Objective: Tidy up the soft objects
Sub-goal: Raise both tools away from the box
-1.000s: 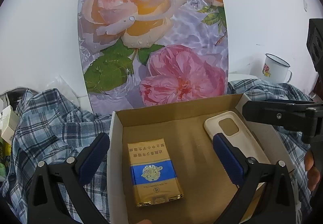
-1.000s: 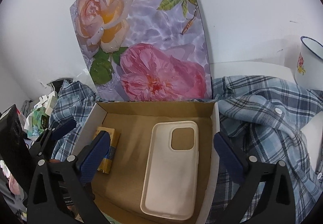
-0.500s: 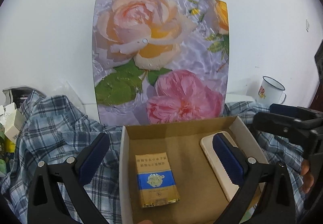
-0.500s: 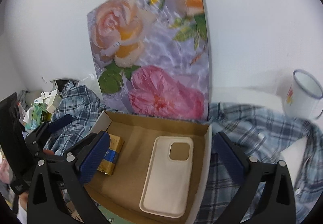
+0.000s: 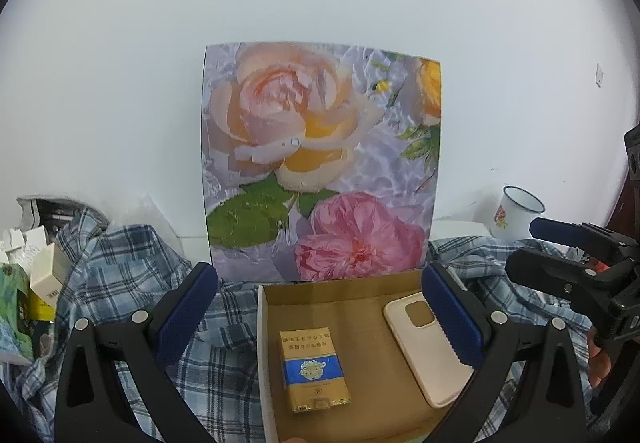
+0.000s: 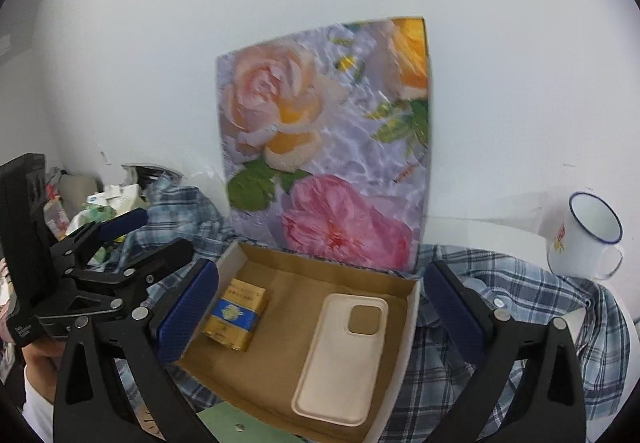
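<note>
Both grippers are drawn back and up from the cardboard box (image 5: 340, 307); left gripper (image 5: 320, 311) and right gripper (image 6: 320, 307) are spread wide, empty. Cream phone case (image 6: 340, 355) and gold pack (image 6: 236, 317) are left lying inside, apparently placed.

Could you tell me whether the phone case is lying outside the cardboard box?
No, the phone case lies flat inside the cardboard box, beside the gold packet.

Home tabletop, plaid shirt (image 6: 520, 295), enamel mug (image 6: 588, 239), rose picture (image 5: 320, 163)
</note>
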`<state>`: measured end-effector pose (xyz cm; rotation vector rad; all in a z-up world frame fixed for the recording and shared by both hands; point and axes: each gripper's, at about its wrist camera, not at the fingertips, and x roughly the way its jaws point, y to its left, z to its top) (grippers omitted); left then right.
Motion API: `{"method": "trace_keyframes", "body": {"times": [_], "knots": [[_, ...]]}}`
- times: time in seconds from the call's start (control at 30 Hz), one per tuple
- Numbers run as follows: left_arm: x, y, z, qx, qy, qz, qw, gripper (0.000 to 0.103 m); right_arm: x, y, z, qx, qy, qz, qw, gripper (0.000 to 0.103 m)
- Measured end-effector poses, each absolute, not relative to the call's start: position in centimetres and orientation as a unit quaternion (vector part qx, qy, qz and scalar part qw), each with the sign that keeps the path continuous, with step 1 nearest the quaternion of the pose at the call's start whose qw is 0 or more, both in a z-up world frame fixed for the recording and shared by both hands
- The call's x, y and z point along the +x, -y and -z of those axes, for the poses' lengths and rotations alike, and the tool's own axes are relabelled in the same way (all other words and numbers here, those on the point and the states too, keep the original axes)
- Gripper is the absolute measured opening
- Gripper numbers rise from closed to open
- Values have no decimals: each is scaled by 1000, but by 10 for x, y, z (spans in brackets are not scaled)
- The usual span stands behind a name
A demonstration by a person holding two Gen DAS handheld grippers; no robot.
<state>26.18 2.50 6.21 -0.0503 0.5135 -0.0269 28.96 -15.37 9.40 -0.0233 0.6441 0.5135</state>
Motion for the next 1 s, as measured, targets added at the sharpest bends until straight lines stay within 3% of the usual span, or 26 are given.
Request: {"method": "trace_keyframes", "body": {"times": [0.7, 1.0], "knots": [[185, -8, -159, -11, -191, 79, 978, 103, 208, 154, -196, -36, -201, -267, 942, 102], [130, 0, -173, 6, -171, 79, 982, 103, 166, 176, -208, -44, -187, -287, 938, 102]]}}
